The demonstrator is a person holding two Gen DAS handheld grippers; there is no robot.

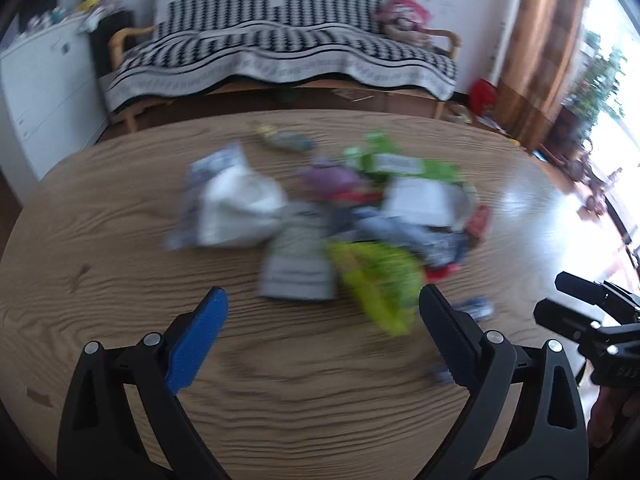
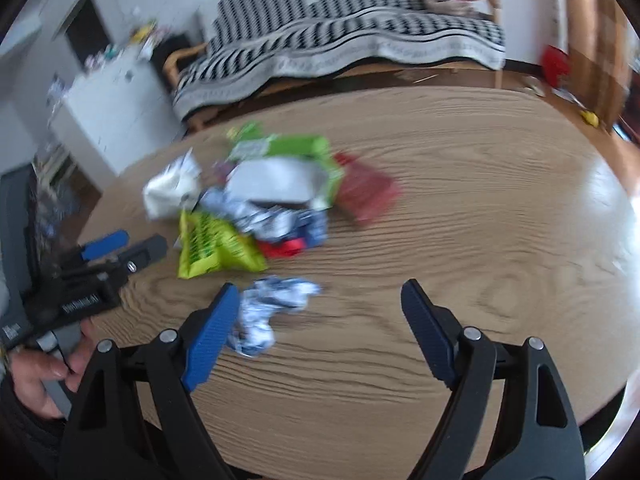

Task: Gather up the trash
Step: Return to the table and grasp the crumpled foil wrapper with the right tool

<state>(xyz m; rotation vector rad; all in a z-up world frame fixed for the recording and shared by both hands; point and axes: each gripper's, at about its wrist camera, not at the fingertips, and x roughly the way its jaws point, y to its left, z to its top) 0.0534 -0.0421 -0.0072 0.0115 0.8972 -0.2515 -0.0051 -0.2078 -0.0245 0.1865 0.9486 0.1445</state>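
Observation:
A pile of wrappers and packets [image 1: 340, 216] lies in the middle of the round wooden table [image 1: 120, 264]; both views are blurred. It holds a yellow-green bag [image 1: 380, 284], a grey packet [image 1: 296, 264], a white crumpled bag [image 1: 236, 208] and a green box [image 1: 404, 168]. My left gripper [image 1: 322, 312] is open and empty, just short of the pile. My right gripper [image 2: 320, 304] is open, with a crumpled blue-and-white wrapper [image 2: 268, 312] lying by its left finger [image 2: 212, 332]. The pile [image 2: 260, 200] lies beyond it. A red packet [image 2: 368, 192] lies at the pile's right.
A sofa [image 1: 280, 52] with a black-and-white throw stands behind the table. A white cabinet [image 1: 44, 92] is at the left. Curtains and a bright window [image 1: 560, 60] are at the right. The left gripper shows in the right wrist view [image 2: 104, 256].

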